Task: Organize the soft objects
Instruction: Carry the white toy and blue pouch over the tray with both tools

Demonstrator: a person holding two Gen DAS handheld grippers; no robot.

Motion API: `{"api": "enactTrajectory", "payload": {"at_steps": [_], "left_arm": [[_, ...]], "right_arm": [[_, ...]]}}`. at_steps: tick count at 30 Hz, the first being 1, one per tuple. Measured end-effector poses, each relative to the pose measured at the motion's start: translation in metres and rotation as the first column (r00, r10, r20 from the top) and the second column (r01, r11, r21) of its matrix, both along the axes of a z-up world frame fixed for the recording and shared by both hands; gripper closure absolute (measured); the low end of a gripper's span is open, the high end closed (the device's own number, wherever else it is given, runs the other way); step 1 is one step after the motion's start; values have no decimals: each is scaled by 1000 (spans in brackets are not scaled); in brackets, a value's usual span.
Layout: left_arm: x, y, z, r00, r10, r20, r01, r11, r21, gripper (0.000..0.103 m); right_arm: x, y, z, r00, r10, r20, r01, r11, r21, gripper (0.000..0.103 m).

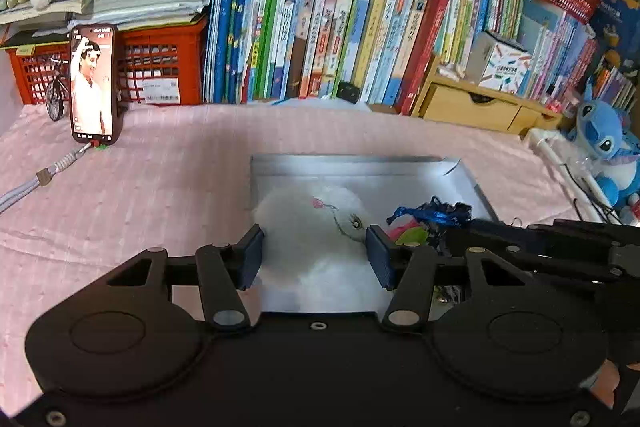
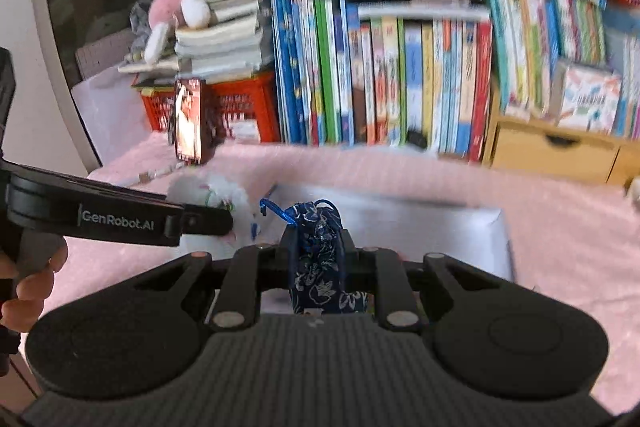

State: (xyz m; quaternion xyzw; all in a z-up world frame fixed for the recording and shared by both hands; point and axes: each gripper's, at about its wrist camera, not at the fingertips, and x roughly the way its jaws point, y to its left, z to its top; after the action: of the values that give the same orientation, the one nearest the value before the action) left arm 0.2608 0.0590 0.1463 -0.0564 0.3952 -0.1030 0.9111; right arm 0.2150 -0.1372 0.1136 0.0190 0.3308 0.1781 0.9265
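Left tongs (image 1: 314, 253) grip the white plush toy (image 1: 312, 227) over the silver tray (image 1: 360, 167); right tongs (image 2: 316, 247) clamp the blue floral pouch (image 2: 318, 255).

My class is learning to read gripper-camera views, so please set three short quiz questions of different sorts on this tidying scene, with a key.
1. Multiple choice: what sits between the pads of the right gripper?
A. a dark blue flowered drawstring pouch
B. a phone
C. a red crate

2. True or false: the white plush toy between the fingers of the left gripper is over the silver tray.

3. Fill in: the blue plush toy sits at the ______ edge of the left wrist view, off the tray.

Key
1. A; the pads are closed on it.
2. True.
3. right.
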Motion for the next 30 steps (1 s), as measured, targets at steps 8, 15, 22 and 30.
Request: {"api": "enactTrajectory", "payload": {"at_steps": [8, 15, 22, 30], "left_arm": [[25, -7, -24, 996, -26, -88, 26, 1000, -7, 51], [35, -17, -34, 991, -60, -118, 59, 998, -18, 51], [43, -22, -39, 983, -117, -138, 109, 992, -62, 50], [46, -10, -37, 990, -81, -114, 75, 996, -54, 50]], "right_arm": [[25, -4, -20, 986, -25, -163, 38, 996, 77, 79], [40, -3, -33, 973, -32, -228, 53, 995, 89, 79], [52, -12, -35, 966, -91, -241, 108, 992, 60, 79], [56, -23, -41, 963, -129, -237, 140, 990, 29, 87]]}}
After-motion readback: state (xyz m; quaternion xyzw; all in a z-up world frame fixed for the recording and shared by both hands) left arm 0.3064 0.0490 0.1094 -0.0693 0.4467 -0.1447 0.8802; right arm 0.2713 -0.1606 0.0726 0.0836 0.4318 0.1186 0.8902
